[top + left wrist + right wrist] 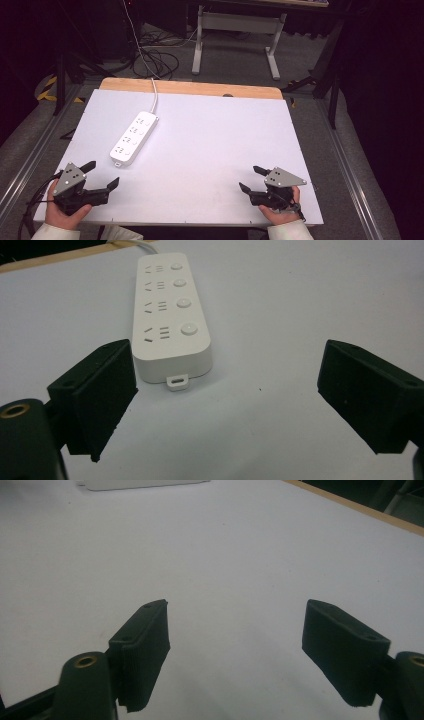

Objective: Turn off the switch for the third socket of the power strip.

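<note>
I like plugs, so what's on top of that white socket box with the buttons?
Nothing is plugged into the power strip: its top shows four sets of socket holes, each with a round button beside it. It lies flat on the white table, so its underside is hidden.

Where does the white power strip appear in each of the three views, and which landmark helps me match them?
High view: power strip lies left of centre on the table, slanted, its cord running to the far edge.
Left gripper view: upper centre-left, just beyond the left gripper, whose jaws stand open.
Right gripper view: a bit of its end at the top edge, left.
Shared landmark: the table's wooden far edge.
</note>
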`<action>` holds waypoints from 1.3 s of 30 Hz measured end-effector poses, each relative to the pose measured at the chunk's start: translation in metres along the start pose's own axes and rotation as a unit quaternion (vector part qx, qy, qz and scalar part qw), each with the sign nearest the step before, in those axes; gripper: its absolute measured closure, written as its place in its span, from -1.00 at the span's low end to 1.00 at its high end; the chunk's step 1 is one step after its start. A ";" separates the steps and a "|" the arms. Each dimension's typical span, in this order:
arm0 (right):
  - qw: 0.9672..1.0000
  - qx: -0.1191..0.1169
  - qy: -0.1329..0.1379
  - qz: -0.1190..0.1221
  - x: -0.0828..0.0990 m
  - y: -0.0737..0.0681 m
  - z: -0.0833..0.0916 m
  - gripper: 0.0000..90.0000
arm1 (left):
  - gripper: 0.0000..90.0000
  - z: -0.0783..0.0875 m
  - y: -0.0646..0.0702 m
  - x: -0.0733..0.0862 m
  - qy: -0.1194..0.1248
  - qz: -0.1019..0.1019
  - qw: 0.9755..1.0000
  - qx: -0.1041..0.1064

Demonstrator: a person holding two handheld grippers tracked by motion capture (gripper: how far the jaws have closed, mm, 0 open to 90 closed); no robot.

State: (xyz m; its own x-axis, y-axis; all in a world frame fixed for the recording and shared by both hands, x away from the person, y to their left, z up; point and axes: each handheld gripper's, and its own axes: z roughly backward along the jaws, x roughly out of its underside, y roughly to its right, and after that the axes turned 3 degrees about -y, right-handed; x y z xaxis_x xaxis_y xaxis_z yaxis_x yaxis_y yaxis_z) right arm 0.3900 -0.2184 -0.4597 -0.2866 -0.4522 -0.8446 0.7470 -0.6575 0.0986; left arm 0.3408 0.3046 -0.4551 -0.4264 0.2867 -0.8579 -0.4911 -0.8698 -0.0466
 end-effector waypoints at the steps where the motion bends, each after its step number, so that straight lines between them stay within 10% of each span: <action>1: 1.000 0.001 0.001 -0.003 0.000 0.000 0.000 -0.39 | -0.77 0.000 0.001 0.000 0.002 -0.001 1.000 0.000; 14: 1.000 -0.013 0.008 -0.010 -0.001 0.000 0.003 -0.37 | -0.77 0.005 -0.001 -0.002 0.011 0.029 0.999 0.029; 39: 1.000 -0.014 0.006 -0.009 -0.002 -0.003 0.003 -0.34 | -0.58 0.013 0.005 -0.013 0.013 -0.017 1.000 0.004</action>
State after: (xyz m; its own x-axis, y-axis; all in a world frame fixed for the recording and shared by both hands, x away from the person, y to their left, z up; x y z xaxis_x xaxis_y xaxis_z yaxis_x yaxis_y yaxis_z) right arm 0.3868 -0.2176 -0.4571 -0.2923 -0.4337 -0.8523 0.7581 -0.6484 0.0699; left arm 0.3338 0.3014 -0.4371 -0.3897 0.3049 -0.8690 -0.5111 -0.8565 -0.0713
